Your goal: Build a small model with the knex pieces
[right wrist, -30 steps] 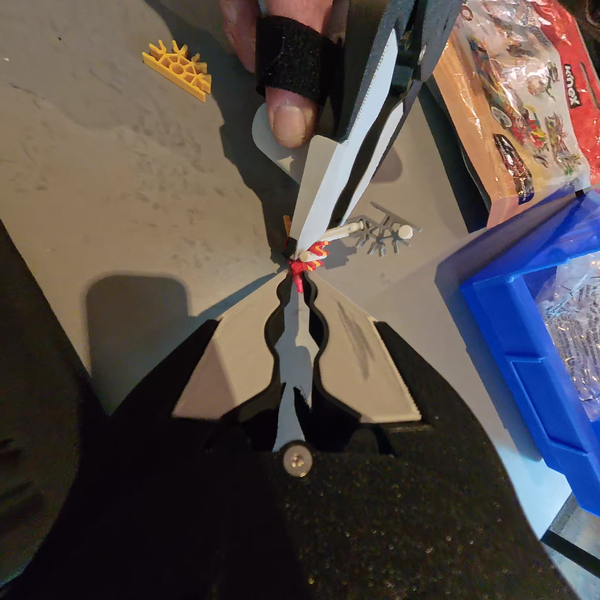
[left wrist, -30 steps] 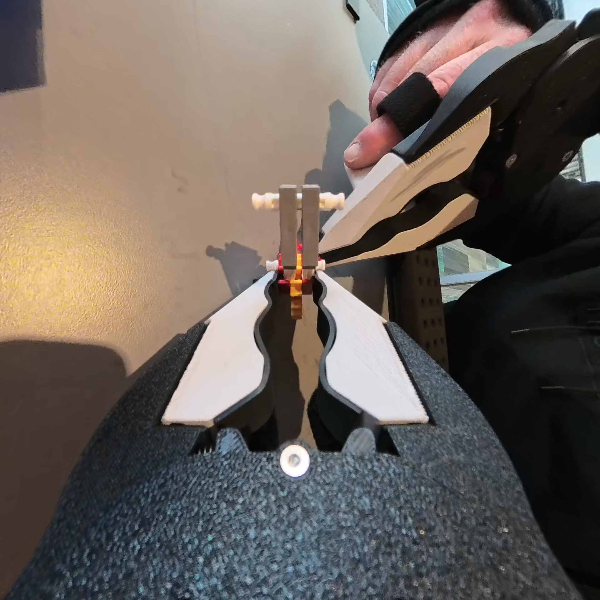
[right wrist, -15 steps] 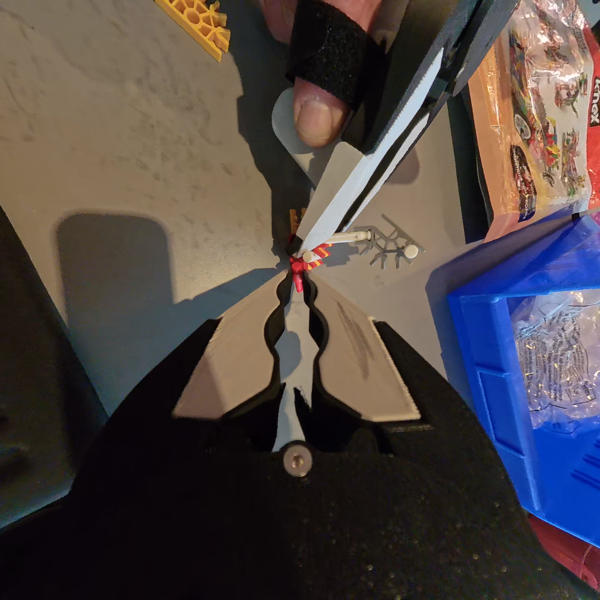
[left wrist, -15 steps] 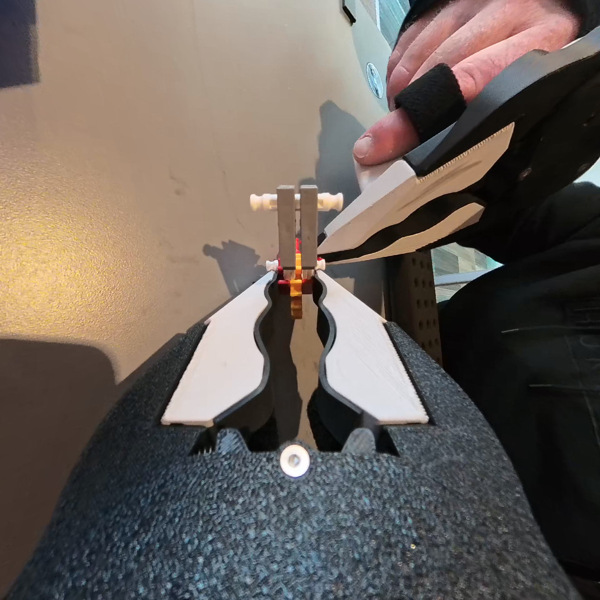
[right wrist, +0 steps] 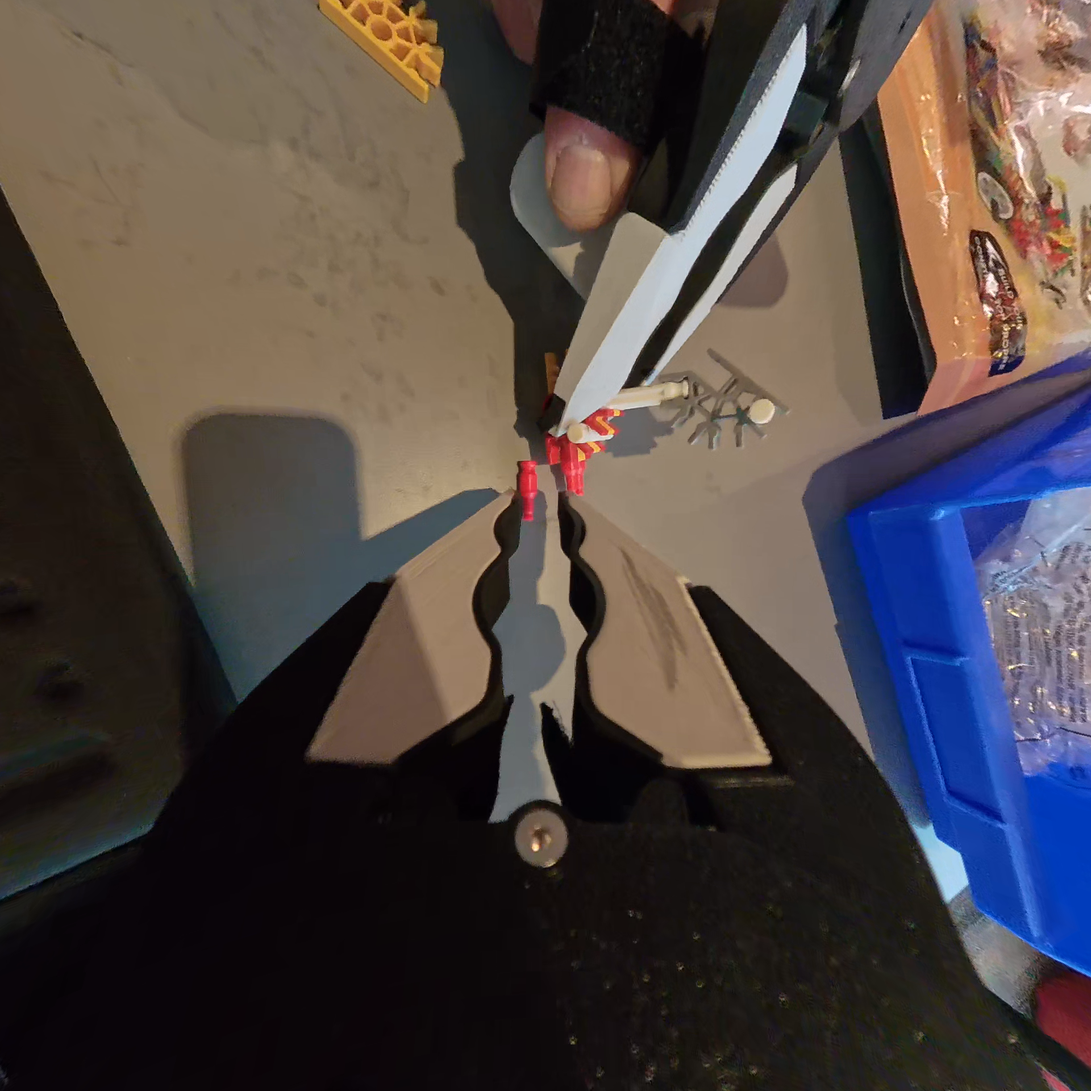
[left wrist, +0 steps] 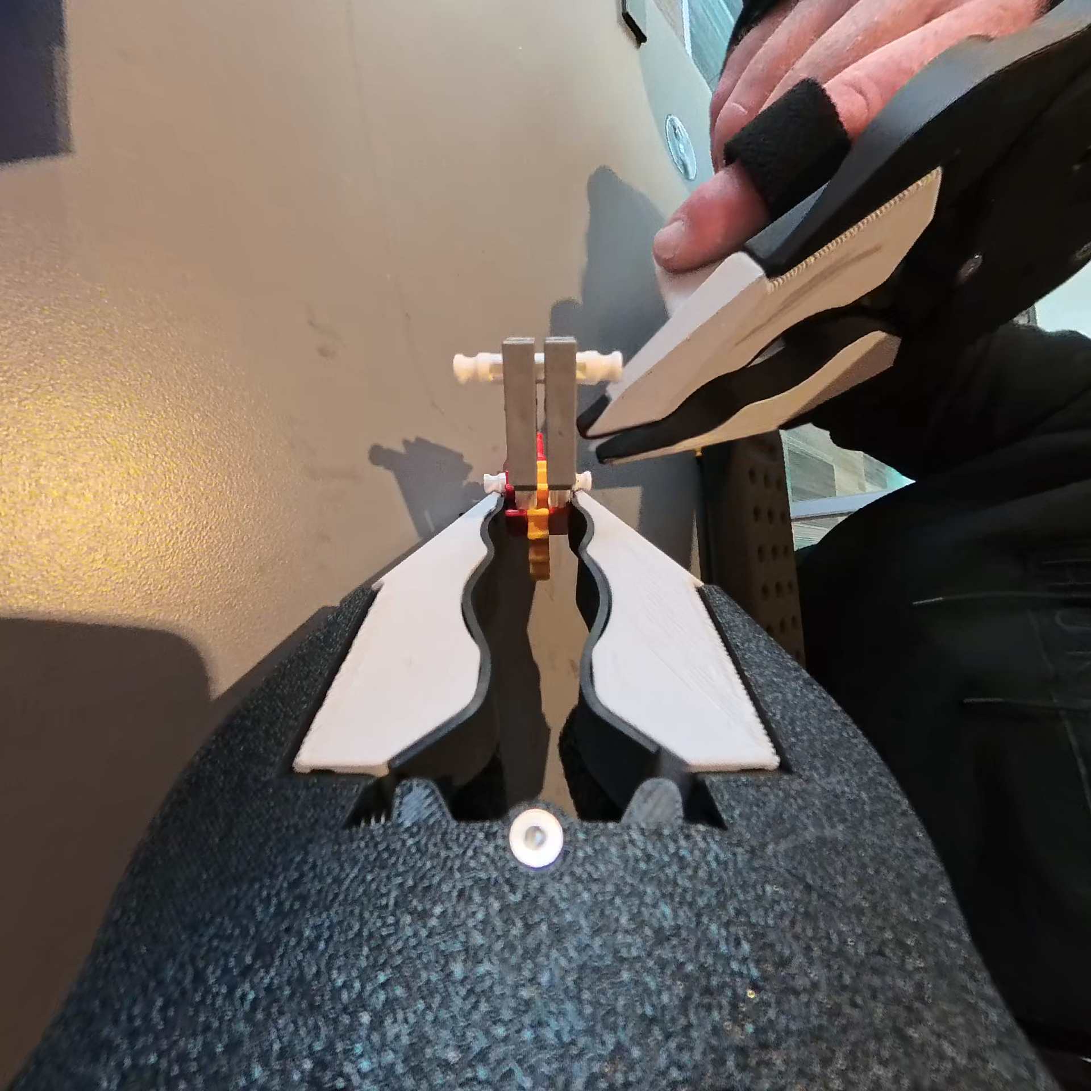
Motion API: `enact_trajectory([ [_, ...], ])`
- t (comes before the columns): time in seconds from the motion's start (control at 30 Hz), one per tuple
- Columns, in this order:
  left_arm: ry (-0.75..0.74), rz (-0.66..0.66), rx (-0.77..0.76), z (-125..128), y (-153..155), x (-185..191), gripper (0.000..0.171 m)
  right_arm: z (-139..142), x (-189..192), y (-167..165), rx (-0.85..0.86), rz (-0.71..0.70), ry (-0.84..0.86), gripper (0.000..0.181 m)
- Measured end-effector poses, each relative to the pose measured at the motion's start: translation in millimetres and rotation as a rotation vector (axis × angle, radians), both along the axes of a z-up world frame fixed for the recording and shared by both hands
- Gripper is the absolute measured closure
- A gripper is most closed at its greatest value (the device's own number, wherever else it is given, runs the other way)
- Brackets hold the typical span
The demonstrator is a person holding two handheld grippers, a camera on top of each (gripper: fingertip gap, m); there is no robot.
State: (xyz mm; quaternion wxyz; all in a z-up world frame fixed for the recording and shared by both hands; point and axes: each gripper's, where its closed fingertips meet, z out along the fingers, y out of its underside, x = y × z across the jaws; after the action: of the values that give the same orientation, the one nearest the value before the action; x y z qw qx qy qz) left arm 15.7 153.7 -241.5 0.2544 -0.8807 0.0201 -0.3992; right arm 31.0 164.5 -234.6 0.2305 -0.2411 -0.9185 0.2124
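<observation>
— Left side?
— Left gripper (left wrist: 536, 503): fingers clenched on toy assembly (left wrist: 538, 549) over the bench (left wrist: 206, 295). Grey plates (left wrist: 520, 413) upright, white rod (left wrist: 472, 366) crosswise.
— Right?
— Right gripper (right wrist: 534, 493): fingers parted, red rod (right wrist: 527, 496) loose btwn tips, lengthwise. Blue bin (right wrist: 921, 590) and printed bag (right wrist: 974, 177) crowd the right edge.

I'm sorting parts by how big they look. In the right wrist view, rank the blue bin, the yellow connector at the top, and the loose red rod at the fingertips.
Largest to smallest, as seen:
1. blue bin, partly cut off by the frame
2. yellow connector, also cut off at the top
3. red rod, clearly smallest
</observation>
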Motion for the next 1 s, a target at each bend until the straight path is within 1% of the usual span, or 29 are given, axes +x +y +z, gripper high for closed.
enact_trajectory([
  [0.13,0.004,0.002,0.003,0.0,0.2,0.0,0.155,-7.5,-0.6,-7.5,-0.012,0.018,-0.022,0.171],
  [0.2,-0.003,0.007,0.004,0.1,0.2,-0.1,0.154,-13.8,-4.8,-2.3,0.021,-0.007,-0.022,0.171],
  [0.23,-0.006,0.010,0.004,0.2,0.2,-0.1,0.154,-14.3,-5.5,-3.8,0.010,-0.005,-0.018,0.173],
  [0.27,-0.009,0.010,0.004,0.2,0.2,-0.1,0.154,-14.1,-6.1,-6.2,-0.006,-0.002,-0.012,0.178],
  [0.43,-0.019,0.006,-0.002,0.4,0.4,-0.2,0.154,-12.7,-3.6,-6.0,-0.004,0.015,-0.003,0.180],
  [0.57,-0.028,0.009,-0.004,0.5,0.7,-0.3,0.154,1.3,-6.1,-9.4,-0.018,0.027,0.045,0.181],
  [0.7,-0.033,0.010,-0.006,0.6,0.8,-0.2,0.154,-2.9,-7.4,-6.9,0.016,0.025,0.031,0.181],
  [0.73,-0.030,0.008,-0.007,0.5,0.6,-0.3,0.154,-6.9,-5.6,-4.7,0.024,0.020,0.006,0.180],
  [0.77,-0.022,0.004,-0.005,0.5,0.6,-0.7,0.154,-8.7,-6.0,-1.8,0.032,0.010,0.003,0.175],
  [0.8,-0.017,0.002,-0.003,0.6,0.5,-0.8,0.155,-8.6,-7.2,-1.0,0.029,0.005,0.013,0.174],
  [0.87,-0.018,-0.002,-0.003,0.9,0.0,-1.4,0.154,-10.5,-4.9,-5.9,-0.007,0.014,-0.004,0.170],
  [0.93,0.013,0.016,0.012,1.8,1.7,-9.0,0.155,-10.2,-6.1,-9.6,-0.033,0.013,-0.004,0.168],
  [1.0,0.007,0.022,0.012,3.7,0.2,-14.5,0.155,-10.6,-6.3,-13.2,-0.064,0.012,-0.019,0.168],
])
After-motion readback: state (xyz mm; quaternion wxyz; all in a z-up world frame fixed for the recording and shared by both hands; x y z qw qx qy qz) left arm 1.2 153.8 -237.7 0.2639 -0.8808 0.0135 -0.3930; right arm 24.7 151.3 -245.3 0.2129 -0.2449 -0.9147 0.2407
